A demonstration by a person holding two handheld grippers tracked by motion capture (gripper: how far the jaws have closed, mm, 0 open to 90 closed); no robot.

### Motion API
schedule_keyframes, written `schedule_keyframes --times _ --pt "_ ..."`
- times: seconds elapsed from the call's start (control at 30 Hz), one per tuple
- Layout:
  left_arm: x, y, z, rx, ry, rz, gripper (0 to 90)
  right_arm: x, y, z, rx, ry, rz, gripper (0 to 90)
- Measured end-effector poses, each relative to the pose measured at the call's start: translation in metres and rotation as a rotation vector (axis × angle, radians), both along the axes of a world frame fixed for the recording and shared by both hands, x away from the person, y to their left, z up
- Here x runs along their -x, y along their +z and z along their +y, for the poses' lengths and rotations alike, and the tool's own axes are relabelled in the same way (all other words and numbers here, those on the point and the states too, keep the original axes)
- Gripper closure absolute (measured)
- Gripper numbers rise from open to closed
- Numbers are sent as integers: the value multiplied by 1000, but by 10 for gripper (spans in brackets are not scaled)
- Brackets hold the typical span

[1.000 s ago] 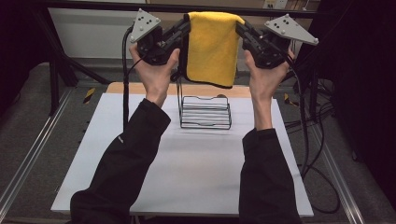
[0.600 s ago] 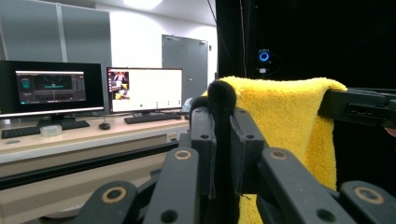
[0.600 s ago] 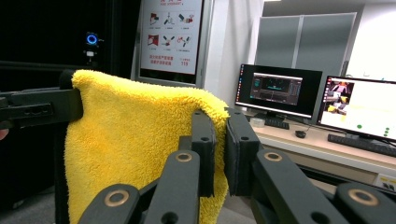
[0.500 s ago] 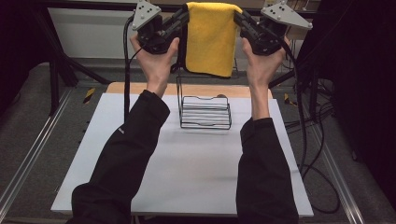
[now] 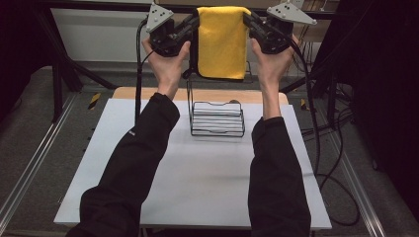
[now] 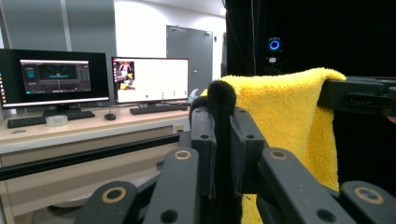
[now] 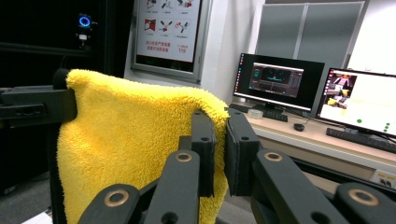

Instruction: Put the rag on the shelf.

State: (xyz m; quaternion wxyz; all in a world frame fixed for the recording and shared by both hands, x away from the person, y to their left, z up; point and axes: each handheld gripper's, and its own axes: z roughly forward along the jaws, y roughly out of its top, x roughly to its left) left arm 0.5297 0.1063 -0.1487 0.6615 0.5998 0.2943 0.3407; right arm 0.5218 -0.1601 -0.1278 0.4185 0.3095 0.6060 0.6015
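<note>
A yellow fluffy towel [image 5: 221,44] hangs folded between my two grippers, high above the far edge of the white table [image 5: 197,182]. My left gripper [image 5: 195,22] is shut on its upper left corner and my right gripper [image 5: 247,19] on its upper right corner. In the left gripper view the towel [image 6: 280,107] spreads right from my shut jaws [image 6: 220,130], where a black rounded tip sticks up. In the right gripper view the towel [image 7: 130,140] stretches left from the jaws [image 7: 219,140]. A black wire rack [image 5: 217,118] stands on the table below the towel.
A thin black upright [image 5: 190,98] rises from the rack's left side. Cables [image 5: 316,123] trail off the right of the table. Monitors [image 6: 149,79] and a keyboard sit on a desk beyond. Dark frame posts [image 5: 59,74] stand at the left.
Both grippers have risen with the towel, which now hangs higher above the rack. The rack has not moved.
</note>
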Motion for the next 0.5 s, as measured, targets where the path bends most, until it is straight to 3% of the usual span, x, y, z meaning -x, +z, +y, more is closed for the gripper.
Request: schedule_keyframes --times 0.23,0.5 --pt "-5 -15 1 -16 -10 23 813 -8 -14 -1 16 6 25 837" --pt "-3 -33 -1 -46 -32 47 813 -5 -34 -7 26 14 71 837"
